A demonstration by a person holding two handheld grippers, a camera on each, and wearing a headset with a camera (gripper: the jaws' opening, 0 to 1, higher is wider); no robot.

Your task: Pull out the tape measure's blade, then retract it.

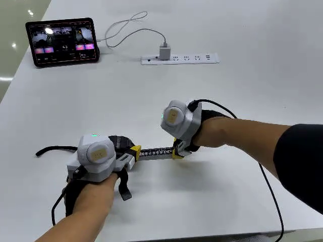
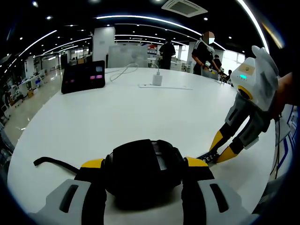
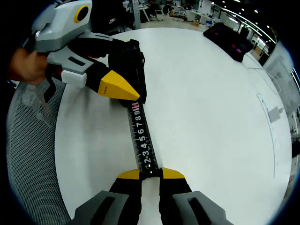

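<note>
The left hand-held gripper [image 2: 145,162] has its 2 yellow-tipped jaws closed around the black case [image 2: 145,173] of the tape measure, 1 jaw on each flank, holding it low on the white surface [image 2: 140,108]. Straight out from those jaws, the right hand-held gripper [image 3: 150,174] is clamped on the free end of the blade [image 3: 142,138], tips pinched together over the hook end. A short stretch of printed blade, with the numerals 2 to 9 readable, spans the gap between the 2 tools, close over the surface. The pull-out therefore looks barely begun. The case reads as compact, hard and fairly dense, so a squeeze across its flat sides should hold, though its smooth rounded shell might twist if the pull runs off-axis. The blade looks like thin, springy metal: stiff along its length, slick, and prone to kink if bent sideways, so the hook end is the sound place to grip. The spring will likely tug back, so retraction calls for a guided return. A black strap [image 1: 50,149] trails behind the left hand-held gripper. Far beyond both lie a tablet [image 1: 63,41] and a power strip [image 1: 180,59].
</note>
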